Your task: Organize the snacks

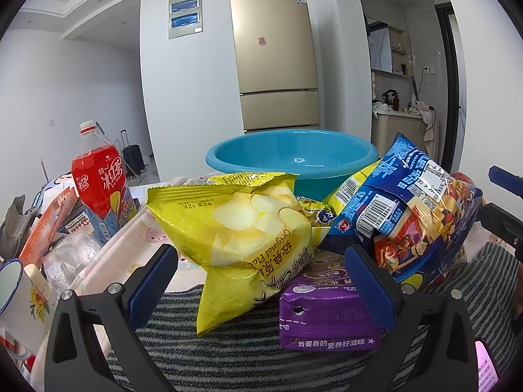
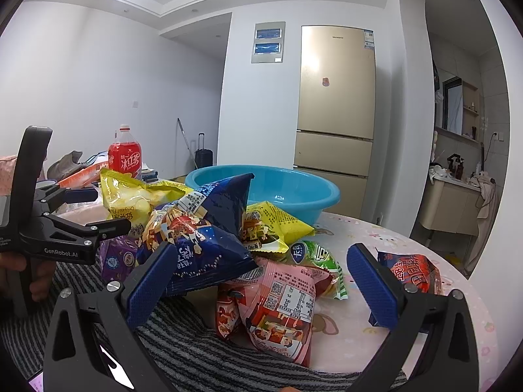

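On pink tablecloth [image 2: 376, 238], snack pile, blue basin [image 2: 261, 186], beige fridge [image 2: 336, 98] behind

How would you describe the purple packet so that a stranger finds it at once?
Find the blue basin on the table. In the snack pile before it, the purple packet lies flat under the yellow chip bag. It alone is purple and box-shaped.
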